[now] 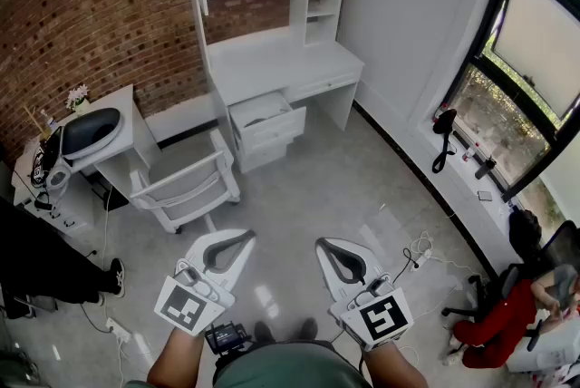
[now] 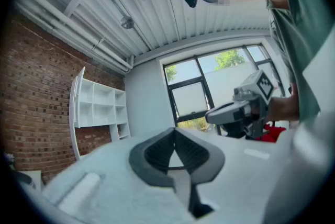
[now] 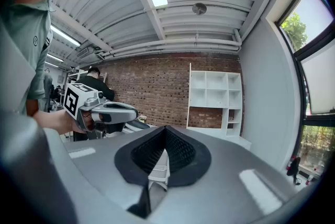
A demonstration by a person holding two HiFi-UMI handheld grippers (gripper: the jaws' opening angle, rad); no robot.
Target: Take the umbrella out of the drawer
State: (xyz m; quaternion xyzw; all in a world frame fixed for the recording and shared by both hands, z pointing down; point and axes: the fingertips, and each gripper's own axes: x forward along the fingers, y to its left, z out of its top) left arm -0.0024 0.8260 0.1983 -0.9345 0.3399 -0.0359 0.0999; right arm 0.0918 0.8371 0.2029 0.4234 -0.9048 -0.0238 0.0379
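A: Where's the umbrella?

B: Judging by the task, in the drawer (image 1: 273,129) under the front edge of the tabletop (image 1: 276,62), towards its left end. It stands pulled out, and something pale lies inside, but it's too small to say that it's the umbrella.

A: And the grippers?

B: The left hand-held gripper (image 1: 246,237) has its jaws closed tight together with nothing between them. The right hand-held gripper (image 1: 323,244) is the same: pressed together, empty. They sit side by side, held level low in front of the person, pointing across the floor (image 1: 349,182) towards the desk.

A: Why closed?

B: My guess is there's nothing to grip here. The person is well apart from the desk, so both are just being carried at rest.

A: Anything in the way?

B: A white chair (image 1: 186,182) stands on the floor near the drawer, off to its left side. The drawer front looks reachable past the chair's right. With the drawer out, I'd judge walking up and opening one pair of jaws comes next.
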